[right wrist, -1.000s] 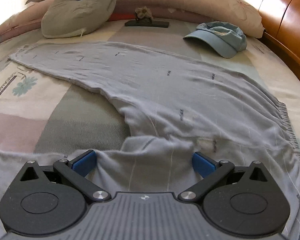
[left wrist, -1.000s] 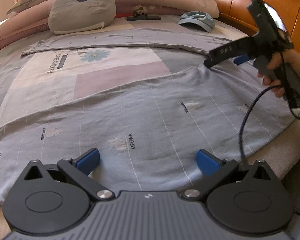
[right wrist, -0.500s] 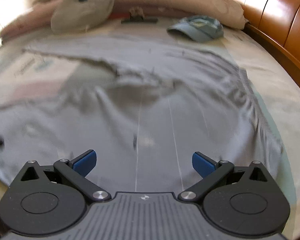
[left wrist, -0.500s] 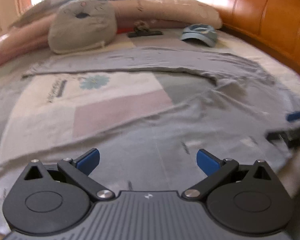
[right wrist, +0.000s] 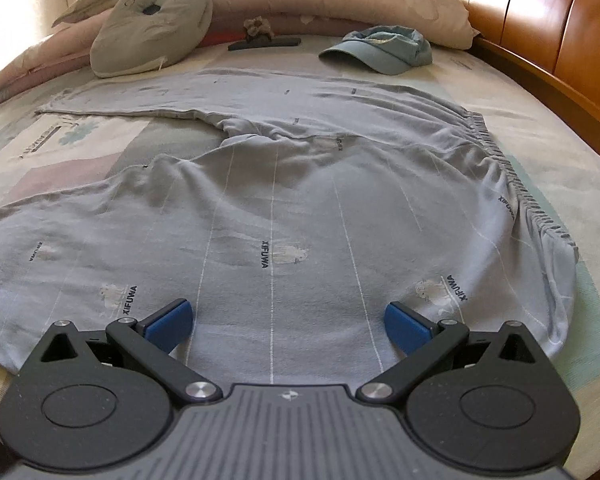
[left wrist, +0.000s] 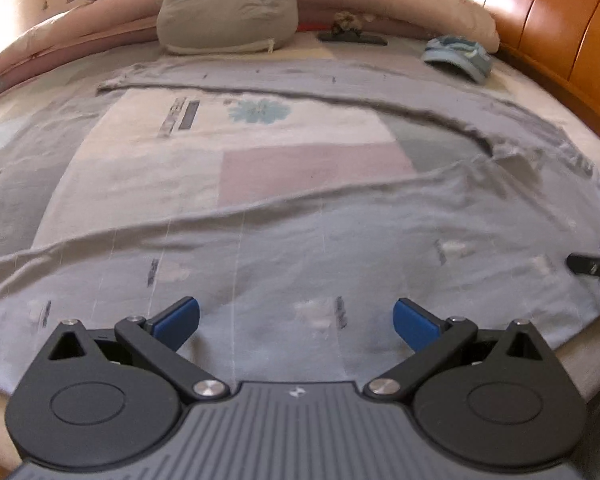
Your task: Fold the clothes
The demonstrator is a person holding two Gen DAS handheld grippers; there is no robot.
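Spread across the patchwork bed (right wrist: 560,92): grey pyjama trousers (right wrist: 300,216), legs splayed in a V, long axis running left to right, elastic waistband (right wrist: 512,184) bunched at the right end and the cuffs far off to the left. Hovering over the near leg at the bed's front edge: left gripper (left wrist: 296,322) toward the cuff side, right gripper (right wrist: 288,322) nearer the waistband. Both with jaws parted wide, nothing between the blue pads; leg not yet laid over leg.

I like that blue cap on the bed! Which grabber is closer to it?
Right, probably. The right gripper sits over the trousers near the waistband end, the cap beyond it. The left gripper is over the near leg, farther along, so the cap looks smaller.
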